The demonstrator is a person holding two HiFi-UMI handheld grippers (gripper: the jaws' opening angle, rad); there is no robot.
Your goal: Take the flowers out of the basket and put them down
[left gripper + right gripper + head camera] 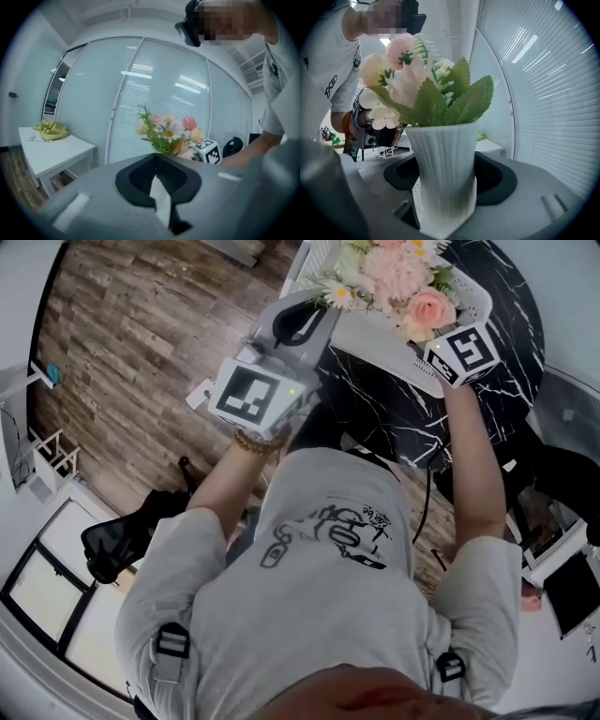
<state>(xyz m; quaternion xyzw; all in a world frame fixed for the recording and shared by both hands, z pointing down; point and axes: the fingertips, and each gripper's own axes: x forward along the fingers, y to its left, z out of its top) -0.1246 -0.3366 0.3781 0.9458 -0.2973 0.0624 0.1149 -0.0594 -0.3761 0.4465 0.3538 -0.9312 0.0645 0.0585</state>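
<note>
Ribbed matt white vase (443, 173) (plastic, seemingly); glossy black marble table (375, 418); wood-plank floor (141, 352).

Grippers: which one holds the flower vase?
The right gripper: the ribbed white vase stands clamped between its fingers. The left gripper pinches only a thin white edge.

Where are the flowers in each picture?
Head view: flowers at the top edge, right of centre, above the white basket.
Left gripper view: flowers in the middle, beyond the jaws.
Right gripper view: flowers upper left of centre, rising from the white ribbed vase.
Shared landmark: the person's grey T-shirt.
</note>
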